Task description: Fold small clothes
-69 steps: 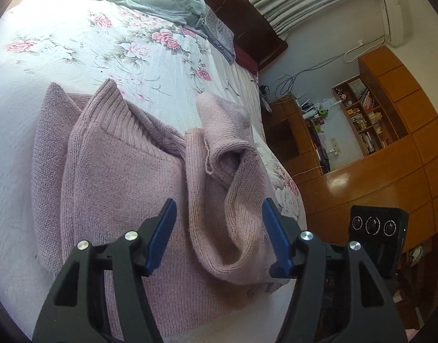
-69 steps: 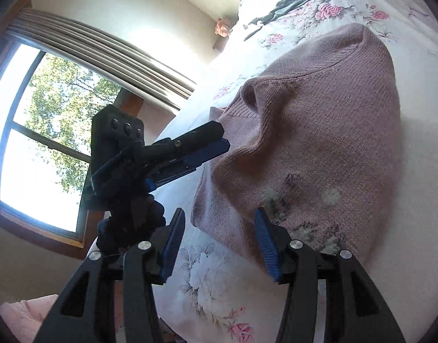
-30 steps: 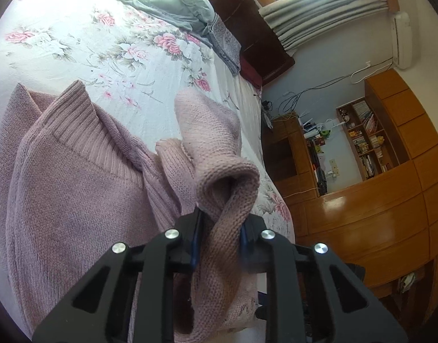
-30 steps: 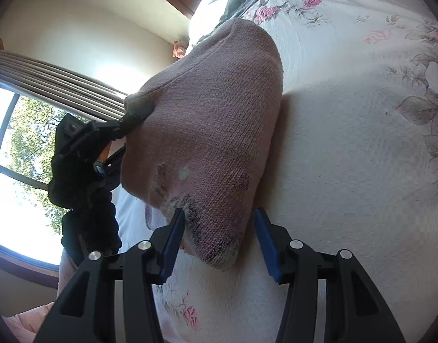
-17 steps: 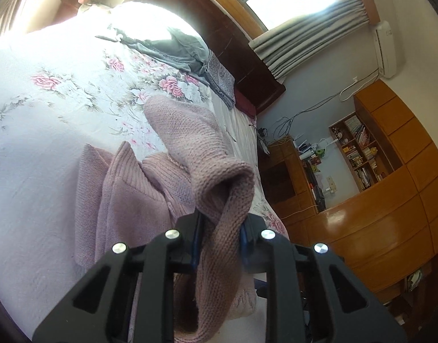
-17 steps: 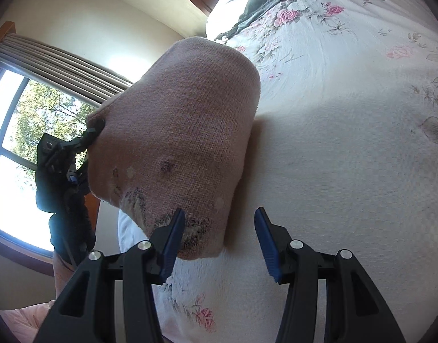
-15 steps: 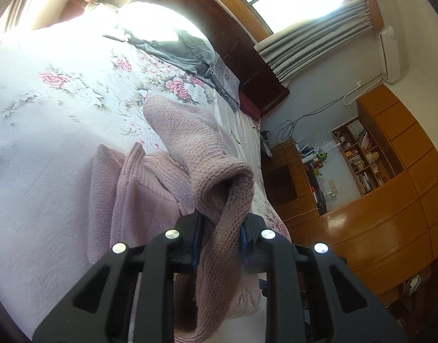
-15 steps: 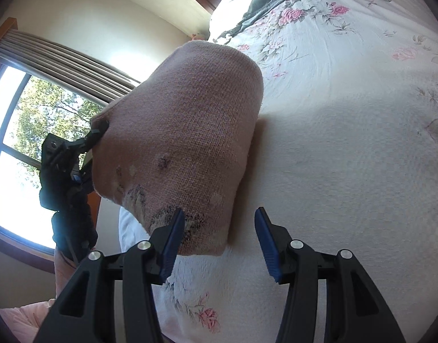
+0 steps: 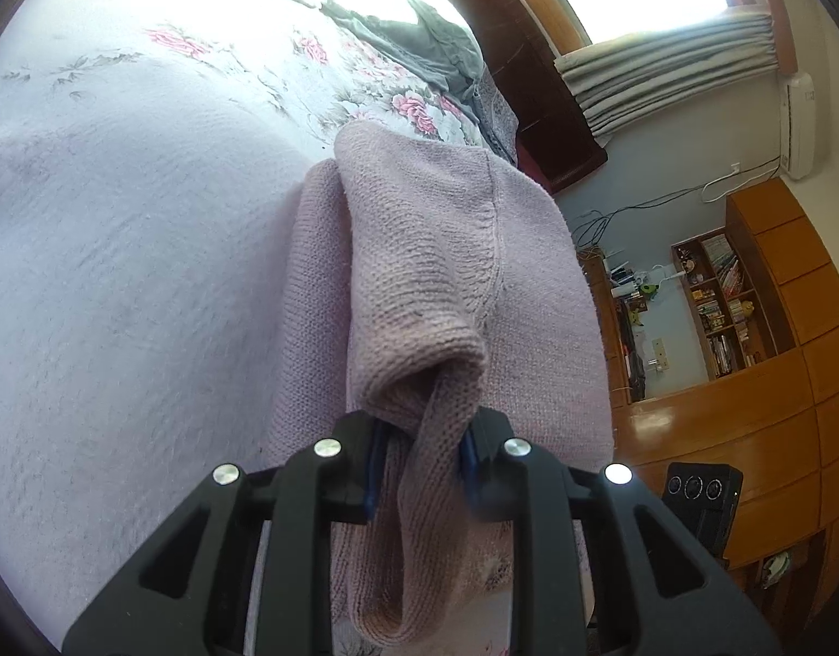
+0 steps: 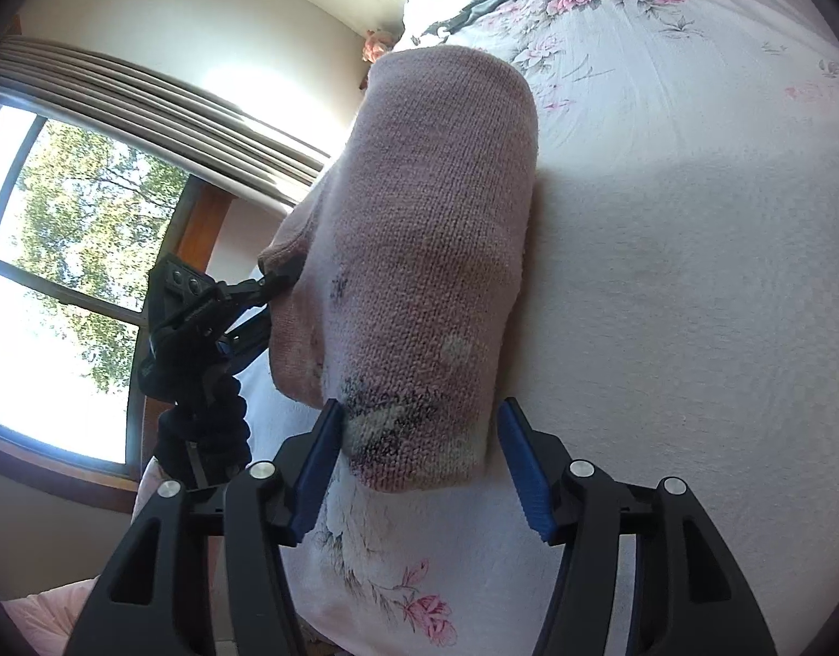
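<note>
At the bottom centre of the left wrist view, the left gripper (image 9: 422, 462) is clamped on a bunched edge of the pink knit sweater (image 9: 447, 251), a loop of knit drooping out below the fingers toward the bottom of the frame. Just past that pinch the sweater rises as a doubled-over panel with a seam running down its right side and a second layer showing along its left edge, so one fold looks to be in progress, the lifted part not yet laid down. In the right wrist view, at the bottom centre, the right gripper (image 10: 419, 470) stands with its blue pads (image 10: 315, 464) well apart, straddling the near, dark-patterned hem of the sweater without closing on it; whether the pads touch the knit cannot be told. Beyond the hem the garment lies as a narrow mound on the floral bedspread (image 10: 693, 273), with the left gripper seen at middle left holding its raised side. Judging from this, the sweater is partly folded: the held flap must be carried over and released, and probably smoothed. Farther off, at the top of both frames, a grey garment (image 9: 414, 44) lies crumpled near the headboard (image 9: 529, 71), apparently still unfolded.
</note>
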